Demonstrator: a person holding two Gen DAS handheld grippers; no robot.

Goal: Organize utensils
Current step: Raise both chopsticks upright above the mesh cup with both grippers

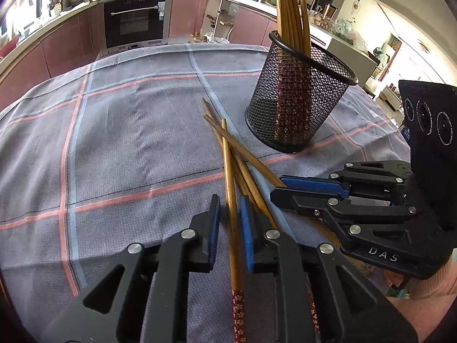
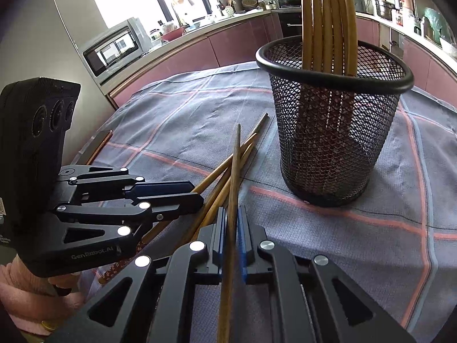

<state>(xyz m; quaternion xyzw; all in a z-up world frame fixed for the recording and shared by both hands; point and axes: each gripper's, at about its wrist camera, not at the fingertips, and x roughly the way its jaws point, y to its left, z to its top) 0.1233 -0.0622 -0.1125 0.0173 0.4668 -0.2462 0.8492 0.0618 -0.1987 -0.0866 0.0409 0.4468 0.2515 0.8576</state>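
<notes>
On a checked cloth (image 1: 128,131) lies a loose pile of chopsticks (image 1: 242,157), crossing one another, with a black mesh cup (image 1: 300,100) just beyond them to the right, already holding a sheaf of upright chopsticks (image 1: 291,8).

Left first: the left gripper (image 1: 230,223) has its blue pads slightly apart, straddling 1 chopstick (image 1: 232,228) of the pile; a gap shows on the left pad's side, so it looks loosely framed and not clamped. In the right wrist view the left gripper (image 2: 197,193) reads nearly together, its tips over the pile.

Right of it, the right gripper (image 2: 232,228) is clamped on 1 chopstick (image 2: 234,177), which runs up between its pads with its tip pointing towards the cup (image 2: 334,114). From the left camera the right gripper (image 1: 278,190) looks pressed together beside the pile.

Risks, as I judge them: the right stick crosses the others, so lifting it could drag or scatter the pile. Held near 1 end, it may pivot in the pads and miss the rim. The cup is light mesh and could tip if knocked, and the 2 grippers sit close enough to collide.

Hard to tell: how many sticks are in the pile, since the grippers cover their near ends; whether the left pads touch their stick; the upright sticks' tops are cut off.
</notes>
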